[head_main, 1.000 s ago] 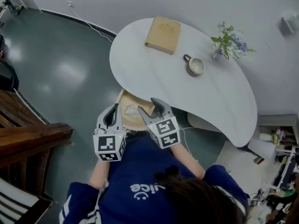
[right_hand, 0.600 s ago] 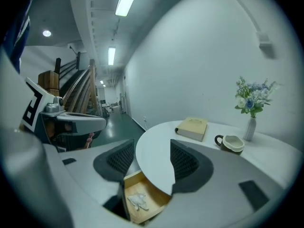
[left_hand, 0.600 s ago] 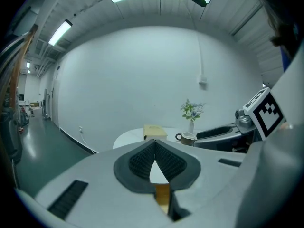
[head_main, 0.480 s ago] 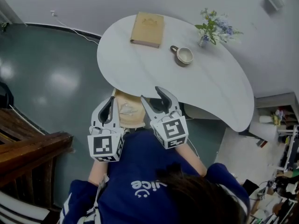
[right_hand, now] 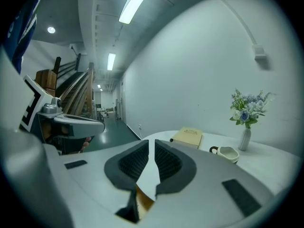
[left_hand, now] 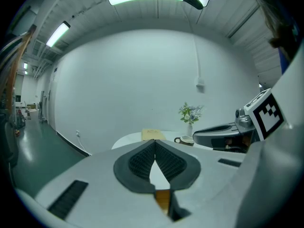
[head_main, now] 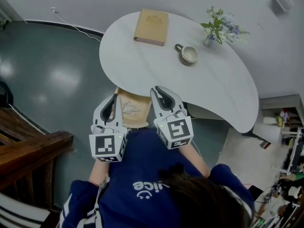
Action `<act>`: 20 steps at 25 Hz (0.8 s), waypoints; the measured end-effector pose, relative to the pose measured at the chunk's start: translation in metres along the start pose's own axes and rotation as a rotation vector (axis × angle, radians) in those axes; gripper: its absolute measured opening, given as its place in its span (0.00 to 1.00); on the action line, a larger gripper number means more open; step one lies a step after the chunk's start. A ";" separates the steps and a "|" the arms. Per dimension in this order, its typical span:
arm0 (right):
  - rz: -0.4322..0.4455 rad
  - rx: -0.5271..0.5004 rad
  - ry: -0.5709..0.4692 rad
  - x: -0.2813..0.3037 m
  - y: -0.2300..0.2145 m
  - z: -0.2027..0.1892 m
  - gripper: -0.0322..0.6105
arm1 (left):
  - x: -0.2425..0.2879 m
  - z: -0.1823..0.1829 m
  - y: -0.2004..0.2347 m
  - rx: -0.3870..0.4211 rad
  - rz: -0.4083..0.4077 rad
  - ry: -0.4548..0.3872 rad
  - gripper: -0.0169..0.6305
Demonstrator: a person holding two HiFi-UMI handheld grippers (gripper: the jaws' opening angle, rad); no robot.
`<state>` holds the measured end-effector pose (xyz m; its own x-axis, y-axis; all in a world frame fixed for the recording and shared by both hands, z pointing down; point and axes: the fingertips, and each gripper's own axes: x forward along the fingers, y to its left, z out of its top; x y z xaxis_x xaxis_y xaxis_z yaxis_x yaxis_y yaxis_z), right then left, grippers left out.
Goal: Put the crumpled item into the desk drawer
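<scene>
Right gripper (head_main: pixel 160 91) has just been closing its jaws, which were spread wide a moment ago and are now all but pressed together with only a sliver of gap and nothing between them. Left gripper (head_main: pixel 114 98) has its jaws pinched tip to tip, also empty. And the crumpled item (head_main: pixel 131 110) is already home, lying pale on the wooden floor of the open drawer (head_main: pixel 143 121), which sticks out from under the white table (head_main: pixel 156 75) towards the person. In the head view the item sits between the two tools, at four o'clock from the left tips and at eight o'clock from the right tips, and the left looks the nearer. Drawer's long axis runs six to twelve, so what looks left is a push on its front towards twelve.
</scene>
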<state>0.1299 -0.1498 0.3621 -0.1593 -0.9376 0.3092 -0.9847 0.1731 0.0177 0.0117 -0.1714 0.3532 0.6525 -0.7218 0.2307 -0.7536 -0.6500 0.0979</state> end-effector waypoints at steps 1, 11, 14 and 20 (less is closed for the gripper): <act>-0.004 0.004 -0.003 0.001 -0.001 0.001 0.11 | 0.001 0.000 0.000 -0.001 -0.001 0.000 0.03; 0.021 0.014 -0.001 0.011 0.002 -0.001 0.06 | 0.005 0.001 0.005 0.005 0.010 0.004 0.03; 0.033 0.009 0.006 0.013 0.004 -0.001 0.06 | 0.005 0.000 0.008 0.003 0.019 0.007 0.03; 0.049 -0.065 0.012 0.019 0.011 -0.002 0.06 | 0.007 -0.006 0.012 0.004 0.023 0.019 0.03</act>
<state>0.1165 -0.1653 0.3706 -0.2060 -0.9238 0.3228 -0.9691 0.2383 0.0637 0.0068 -0.1830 0.3617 0.6332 -0.7320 0.2514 -0.7681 -0.6342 0.0882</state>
